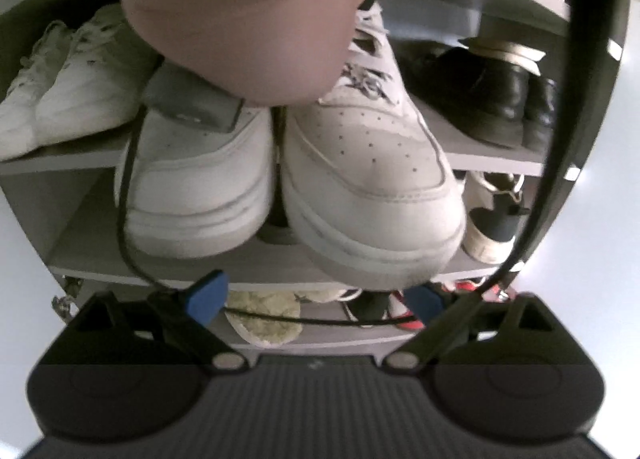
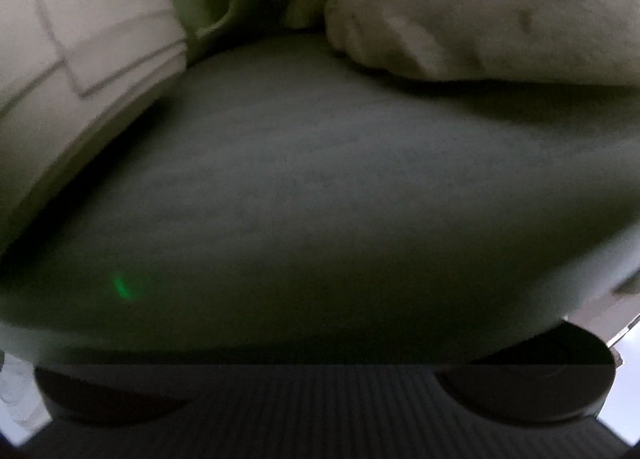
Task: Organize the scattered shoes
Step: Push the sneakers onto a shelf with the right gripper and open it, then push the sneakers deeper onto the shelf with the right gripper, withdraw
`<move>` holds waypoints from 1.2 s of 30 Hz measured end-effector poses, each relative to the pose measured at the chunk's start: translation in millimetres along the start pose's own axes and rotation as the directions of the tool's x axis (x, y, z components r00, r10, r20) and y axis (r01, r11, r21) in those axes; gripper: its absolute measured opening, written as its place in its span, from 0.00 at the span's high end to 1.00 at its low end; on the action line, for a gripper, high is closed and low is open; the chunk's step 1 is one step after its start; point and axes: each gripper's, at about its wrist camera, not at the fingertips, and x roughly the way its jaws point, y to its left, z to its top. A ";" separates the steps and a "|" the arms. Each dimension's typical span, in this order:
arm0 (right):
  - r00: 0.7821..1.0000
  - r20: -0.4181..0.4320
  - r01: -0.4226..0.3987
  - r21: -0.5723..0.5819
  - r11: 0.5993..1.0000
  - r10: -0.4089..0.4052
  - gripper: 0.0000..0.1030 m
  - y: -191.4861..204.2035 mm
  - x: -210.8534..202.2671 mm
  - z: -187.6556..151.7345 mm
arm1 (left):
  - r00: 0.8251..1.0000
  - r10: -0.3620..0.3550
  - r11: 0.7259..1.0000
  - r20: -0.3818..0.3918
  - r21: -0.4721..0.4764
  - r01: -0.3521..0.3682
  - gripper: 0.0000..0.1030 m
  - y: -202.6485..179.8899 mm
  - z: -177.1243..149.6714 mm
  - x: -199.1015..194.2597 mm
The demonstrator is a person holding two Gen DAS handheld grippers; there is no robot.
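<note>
Left wrist view: the left gripper (image 1: 316, 299), jaws wide and empty, faces a grey shoe rack (image 1: 500, 167). Two white sneakers (image 1: 360, 163) sit side by side on its middle shelf, a hand (image 1: 240, 19) above them. Right wrist view: blurred, only a grey shelf surface (image 2: 320, 199) between pale shoes (image 2: 80, 59); the right jaws are unseen.

Left wrist view faces the shoe rack (image 1: 496, 167) head-on, right wrist view pressed close over a shelf board (image 2: 320, 187)
</note>
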 end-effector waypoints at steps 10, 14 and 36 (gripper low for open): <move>0.995 -0.033 -0.096 -0.098 0.991 0.093 0.59 -28.2 14.2 6.0 | 0.999 -0.053 0.997 0.004 0.055 0.052 0.06 4.2 7.7 1.4; 0.989 -0.052 -0.144 -0.160 0.977 0.137 0.52 -40.6 18.1 8.6 | 0.998 -0.067 0.997 -0.003 0.034 0.067 0.06 7.3 9.7 1.6; 0.967 0.162 -0.129 -0.348 0.928 0.195 0.00 -83.8 14.9 -10.4 | 0.999 -0.043 0.999 -0.005 0.017 0.043 0.09 15.8 13.3 8.1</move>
